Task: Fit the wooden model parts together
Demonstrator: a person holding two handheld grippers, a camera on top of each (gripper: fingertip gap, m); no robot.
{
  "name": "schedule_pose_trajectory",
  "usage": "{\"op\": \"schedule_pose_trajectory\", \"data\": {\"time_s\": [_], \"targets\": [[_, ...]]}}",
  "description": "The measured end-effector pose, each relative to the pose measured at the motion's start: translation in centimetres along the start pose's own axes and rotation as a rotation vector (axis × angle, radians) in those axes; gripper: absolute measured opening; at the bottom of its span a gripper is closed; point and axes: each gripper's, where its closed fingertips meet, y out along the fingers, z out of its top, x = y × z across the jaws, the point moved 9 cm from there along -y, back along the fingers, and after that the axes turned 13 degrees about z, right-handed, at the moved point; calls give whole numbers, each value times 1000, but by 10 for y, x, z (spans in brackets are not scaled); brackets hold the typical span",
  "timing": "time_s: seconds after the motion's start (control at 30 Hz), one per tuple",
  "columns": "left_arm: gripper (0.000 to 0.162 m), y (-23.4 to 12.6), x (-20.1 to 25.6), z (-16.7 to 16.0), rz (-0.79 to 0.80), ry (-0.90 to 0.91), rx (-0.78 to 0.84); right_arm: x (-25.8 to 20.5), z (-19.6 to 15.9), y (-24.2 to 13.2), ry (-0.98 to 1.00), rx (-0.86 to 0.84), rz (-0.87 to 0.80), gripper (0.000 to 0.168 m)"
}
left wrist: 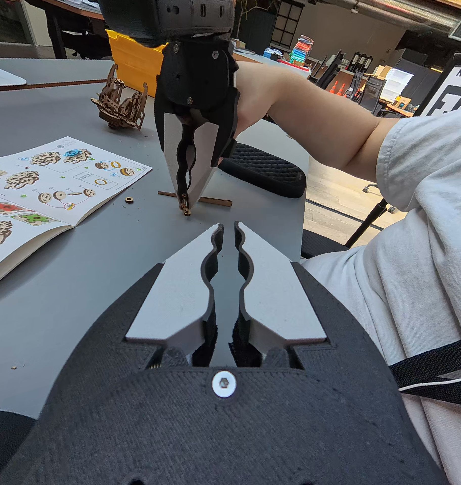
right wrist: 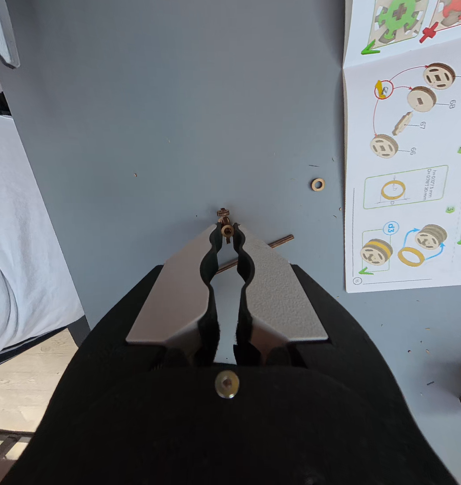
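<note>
My right gripper [right wrist: 227, 225] points down at the grey table [right wrist: 145, 131] and is shut on a small wooden part [right wrist: 227, 231], a short pin with a round washer. A tiny toothed wooden piece [right wrist: 223, 212] sits at the part's lower end, touching the table. In the left wrist view the right gripper [left wrist: 184, 203] stands upright with the part [left wrist: 183, 207] at its tips. My left gripper [left wrist: 228, 224] hovers low just in front of it, jaws slightly apart and empty.
A loose wooden ring [right wrist: 317, 184] and a thin wooden stick [left wrist: 216, 201] lie on the table. An open instruction booklet [left wrist: 53, 183] is at the left. A partly built wooden model [left wrist: 119, 105], a yellow bin [left wrist: 135, 65] and a black pad [left wrist: 263, 170] stand farther back. About 12 centimeters separates my left fingertips from my right.
</note>
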Motion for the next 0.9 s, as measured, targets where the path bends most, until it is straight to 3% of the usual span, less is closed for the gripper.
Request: {"op": "schedule_pose_trajectory", "data": {"time_s": [0.43, 0.7, 0.77, 0.83, 0.9], "targets": [[6, 2, 7, 0, -10, 15, -5, -14, 7, 5, -13, -92, -151, 5], [6, 3, 9, 0, -11, 27, -11, -17, 16, 18, -64, -64, -134, 6], [7, 2, 9, 0, -7, 28, -16, -18, 19, 18, -90, -124, -155, 5], [7, 1, 8, 0, -4, 23, -11, -21, 11, 12, -116, -338, -257, 6], [7, -1, 6, 1, -7, 15, -5, -30, 17, 3, -120, -220, -203, 6]]}}
